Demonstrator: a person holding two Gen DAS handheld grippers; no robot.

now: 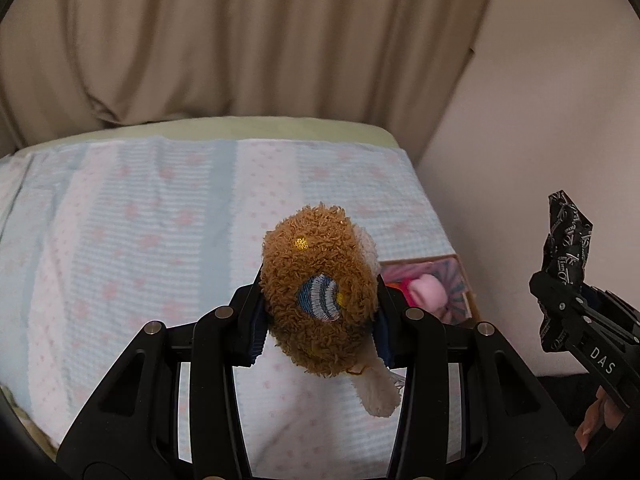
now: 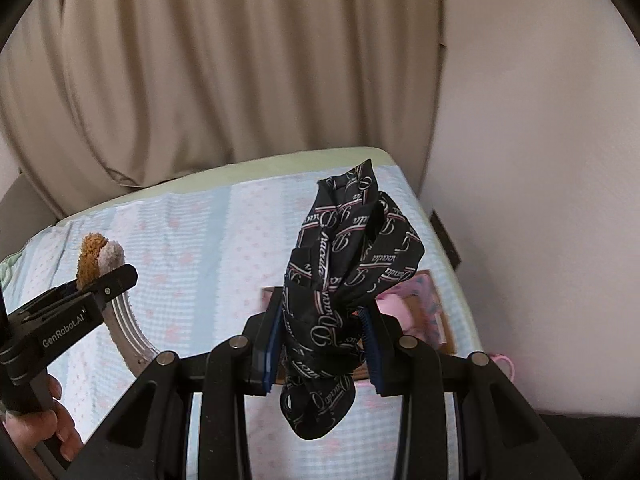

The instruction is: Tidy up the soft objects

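Between the left hand-held gripper's [image 1: 320, 320] pads: plush toy [image 1: 318, 300].

Soft, even, dim-warm light; curtain [image 1: 240, 40] above the bed motion-blurred, fisheye bending and black vignette at corners.

Bed [image 1: 200, 216] fills the lower field, covered by a pale blue and white blanket [image 2: 192, 240] with pink spots; green sheet [image 1: 280, 126] exposed along the far edge. Beige curtain [image 1: 240, 40] hangs in folds behind it. Plain off-white wall [image 2: 540, 200] on the right. Soft, even lighting.
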